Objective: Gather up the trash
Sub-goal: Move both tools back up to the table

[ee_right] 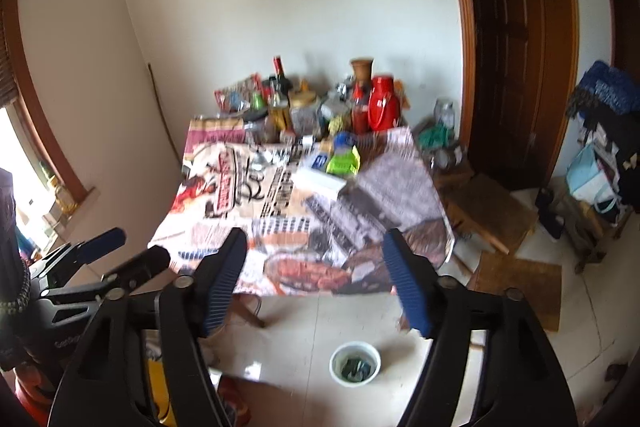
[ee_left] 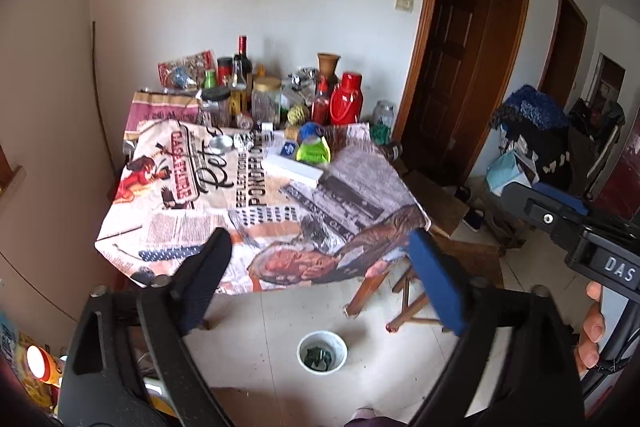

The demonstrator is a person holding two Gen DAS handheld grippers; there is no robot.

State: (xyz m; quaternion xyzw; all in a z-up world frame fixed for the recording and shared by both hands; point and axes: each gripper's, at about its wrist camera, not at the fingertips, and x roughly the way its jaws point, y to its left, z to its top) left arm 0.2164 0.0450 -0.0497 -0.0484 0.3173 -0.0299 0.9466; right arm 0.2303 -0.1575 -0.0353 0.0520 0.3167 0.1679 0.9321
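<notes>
My left gripper [ee_left: 320, 283] hangs with its jaws spread wide and nothing between them; my right gripper [ee_right: 316, 279] is likewise spread and empty. Both point down toward the table [ee_left: 192, 211] under its newspaper-print cloth. At six o'clock below my fingers, a white bucket [ee_left: 322, 352] stands on the floor tiles with dark green trash [ee_left: 319, 358] lying inside it.
</notes>
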